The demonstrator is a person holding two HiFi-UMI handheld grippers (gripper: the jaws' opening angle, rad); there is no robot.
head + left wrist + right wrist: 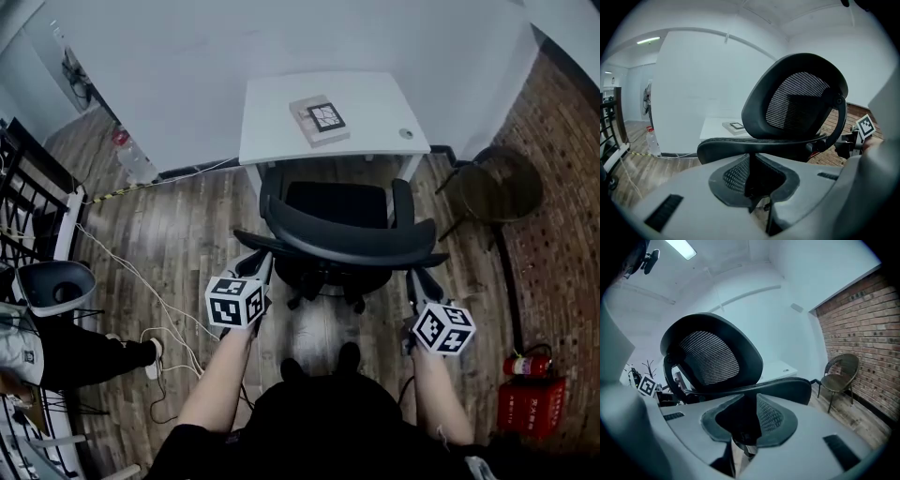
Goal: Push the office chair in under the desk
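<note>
Holding left gripper and right gripper forward at either end of the back of the office chair, jaws partly apart, clamping nothing, likely for an even shove, with its seat front just reaching the near edge of the white worktop beyond.

Cool, even indoor light from a ceiling strip light, shadows soft; fisheye views bend at dark-cornered edges, with the left claw and right claw blurred up close.
</note>
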